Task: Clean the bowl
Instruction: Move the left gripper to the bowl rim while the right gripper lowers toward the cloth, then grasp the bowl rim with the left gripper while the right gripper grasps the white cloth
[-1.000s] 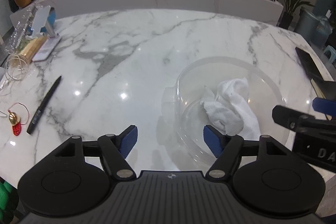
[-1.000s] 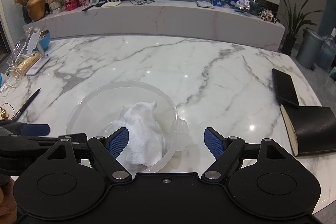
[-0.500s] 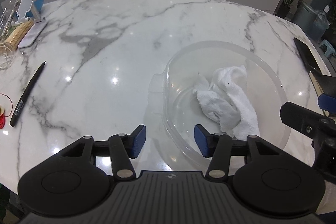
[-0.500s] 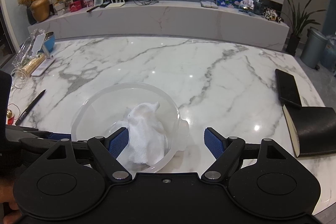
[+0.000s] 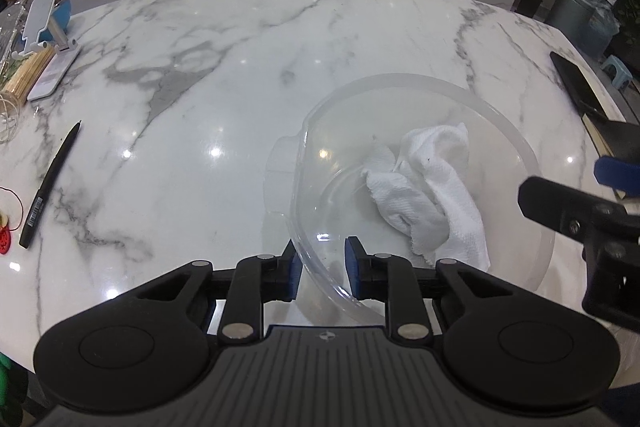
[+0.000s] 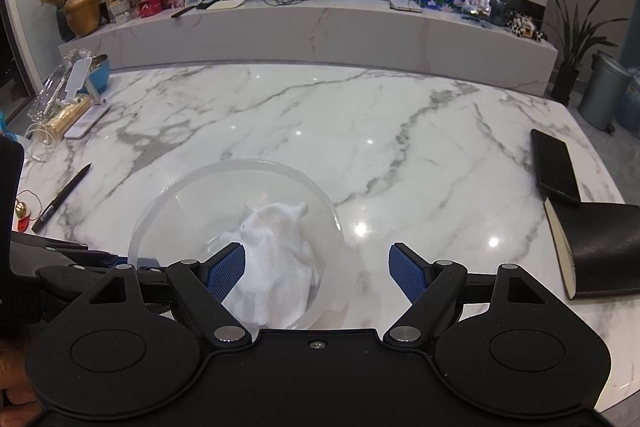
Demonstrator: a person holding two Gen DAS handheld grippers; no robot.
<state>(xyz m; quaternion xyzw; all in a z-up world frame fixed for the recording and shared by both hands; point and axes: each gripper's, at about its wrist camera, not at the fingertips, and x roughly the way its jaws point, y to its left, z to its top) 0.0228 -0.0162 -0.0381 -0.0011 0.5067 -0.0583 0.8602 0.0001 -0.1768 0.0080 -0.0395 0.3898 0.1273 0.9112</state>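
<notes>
A clear plastic bowl (image 5: 472,99) sits on the white marble table, with a crumpled white cloth (image 5: 432,187) inside it. My left gripper (image 5: 320,269) straddles the bowl's near-left rim, its jaws narrowed around the wall with one pad outside and one inside. In the right wrist view the bowl (image 6: 192,187) and the cloth (image 6: 276,251) lie low and left. My right gripper (image 6: 316,273) is open and empty, its left pad over the cloth, hovering above the bowl's right side.
A black pen (image 5: 50,185) and a red charm (image 5: 6,233) lie at the left. A phone stand, skewers and blue bowl (image 5: 44,39) sit far left. A black phone (image 6: 556,167) and black notebook (image 6: 600,247) lie at the right edge.
My left gripper has moved right to the bowl's rim and its jaws have narrowed around the wall. My right gripper stays open and has risen slightly.
</notes>
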